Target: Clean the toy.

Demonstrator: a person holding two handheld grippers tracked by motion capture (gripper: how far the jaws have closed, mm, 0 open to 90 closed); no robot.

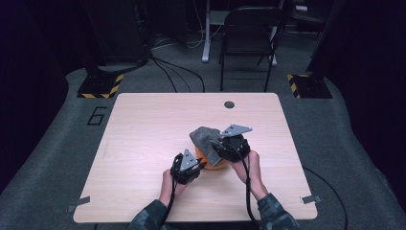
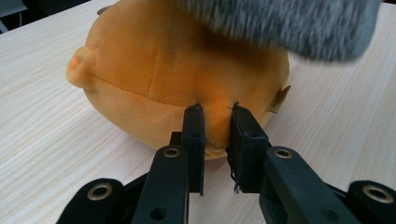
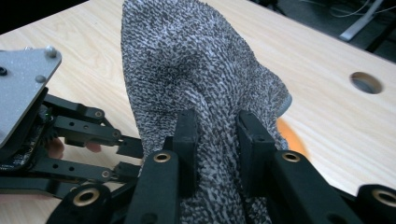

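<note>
Pale wood-grain counter [image 1: 143,143] sits in a dark room, with a person's two forearms reaching in from its near edge. On the left, the left hand-held gripper [image 1: 200,163] lies low on the counter, its grey three-cornered plate on top; in the left gripper view [image 2: 215,122] its two black jaws stand close together and pinch a fold of plush at the lower edge of an orange soft toy [image 2: 177,74]. That toy is round and squat, with a small nub at its left side and a tag at its right, and it rests on the counter near the middle, a little toward the near edge [image 1: 214,160]. Draped over the top of the toy is a grey speckled knit cloth [image 1: 206,136], thick and fuzzy, which the left gripper view shows as a blurred grey mass above the orange plush [image 2: 299,23]. To the right, the right hand-held gripper [image 1: 221,145] comes in just beside the toy, its own grey plate tilted upward. In the right gripper view [image 3: 217,135] its jaws are closed onto a bunched ridge of the knit cloth [image 3: 196,70], holding it raised, with a sliver of orange visible beneath the cloth's right edge. Farther right, near the counter's far edge, is a small round hole [image 1: 229,104].
</note>
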